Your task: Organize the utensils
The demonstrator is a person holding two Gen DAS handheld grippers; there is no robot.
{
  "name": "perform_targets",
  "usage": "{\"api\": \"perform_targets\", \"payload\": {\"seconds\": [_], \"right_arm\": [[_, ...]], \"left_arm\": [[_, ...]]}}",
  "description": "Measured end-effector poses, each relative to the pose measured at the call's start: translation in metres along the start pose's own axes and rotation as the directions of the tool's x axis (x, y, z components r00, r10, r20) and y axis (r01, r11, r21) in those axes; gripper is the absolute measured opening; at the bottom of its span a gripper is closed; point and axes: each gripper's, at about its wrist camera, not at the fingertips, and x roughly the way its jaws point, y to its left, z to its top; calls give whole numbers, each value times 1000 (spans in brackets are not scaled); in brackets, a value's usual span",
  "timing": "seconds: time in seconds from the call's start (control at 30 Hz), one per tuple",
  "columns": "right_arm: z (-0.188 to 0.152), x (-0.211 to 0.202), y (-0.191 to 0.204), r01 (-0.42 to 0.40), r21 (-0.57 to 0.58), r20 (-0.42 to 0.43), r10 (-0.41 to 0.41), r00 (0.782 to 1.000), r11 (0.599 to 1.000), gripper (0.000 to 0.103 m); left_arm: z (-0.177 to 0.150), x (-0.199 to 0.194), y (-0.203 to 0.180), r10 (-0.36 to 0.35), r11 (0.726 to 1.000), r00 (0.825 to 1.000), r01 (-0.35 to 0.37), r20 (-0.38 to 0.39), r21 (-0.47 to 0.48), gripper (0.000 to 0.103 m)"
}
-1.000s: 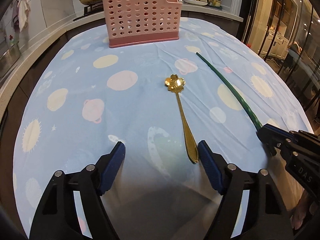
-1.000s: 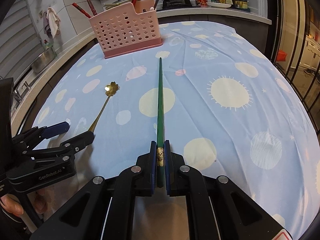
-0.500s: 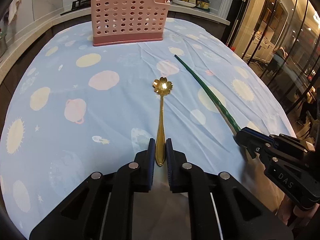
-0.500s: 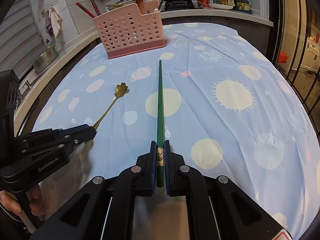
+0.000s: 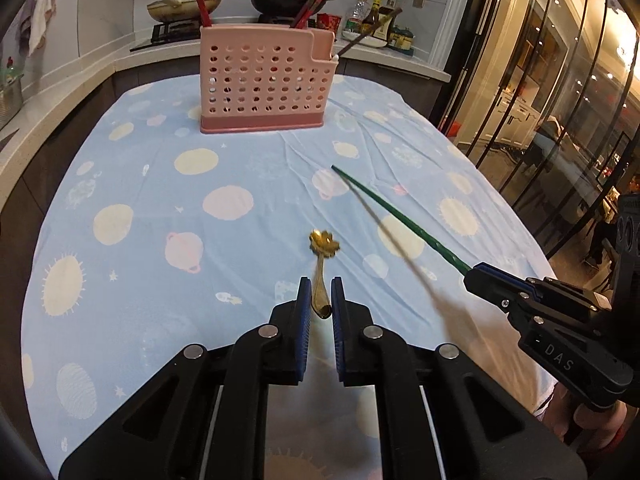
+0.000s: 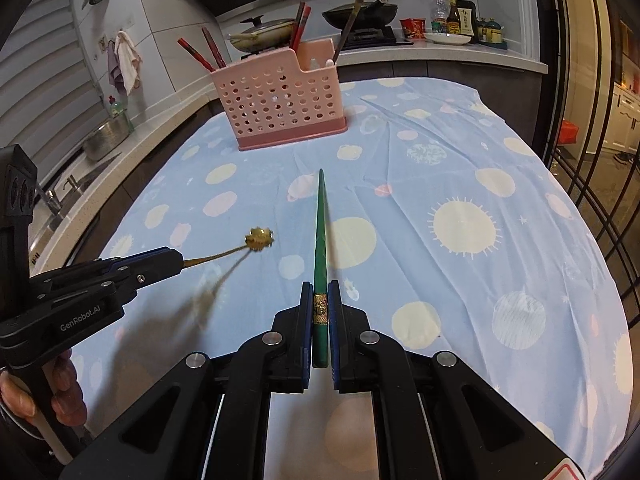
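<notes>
Pinching the gold spoon (image 5: 323, 264) clear of the cloth (image 5: 140, 200), the left gripper (image 5: 321, 300) faced the pink holder (image 5: 266, 84), while the right gripper (image 6: 320, 308), clamped on the green chopstick (image 6: 320, 232), held it above the cloth too.

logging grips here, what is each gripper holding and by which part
Left gripper holds the gold spoon by its handle end. Right gripper holds the green chopstick by its thick end, at the gold band.

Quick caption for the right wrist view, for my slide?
Right gripper holds green chopstick, left gripper gold spoon, facing pink holder.
</notes>
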Motion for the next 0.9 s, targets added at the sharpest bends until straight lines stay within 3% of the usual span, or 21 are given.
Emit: {"api": "perform_targets", "payload": {"seconds": [0.43,0.63,0.67,0.73,0.77,0.8,0.9], "right_arm": [[46,-42,14,-71,-19,136,73,988,997,7],[52,-43,14,-48,-23,161,51,986,999,7],[49,-41,13,-43,-21,154,45,987,999,7],[42,-37,11,-44,-12,134,45,990,999,7],[38,-34,9,-45,-6,120,45,992,999,7],[34,-31,9,-46,-1,105,46,993,999,7],[24,-24,9,-47,4,74,46,996,999,7]], "left_arm": [[45,-39,3,7,999,990,-12,142,34,2],[42,-32,14,7,1000,994,-10,109,21,4],[38,-29,18,5,1000,996,-6,91,17,7],[23,-18,26,9,1000,999,-9,49,5,22],[15,-13,29,22,1000,999,-22,31,-1,35],[8,-7,32,31,1000,999,-31,12,-2,40],[-11,16,44,30,999,998,-32,-62,-22,40]]}}
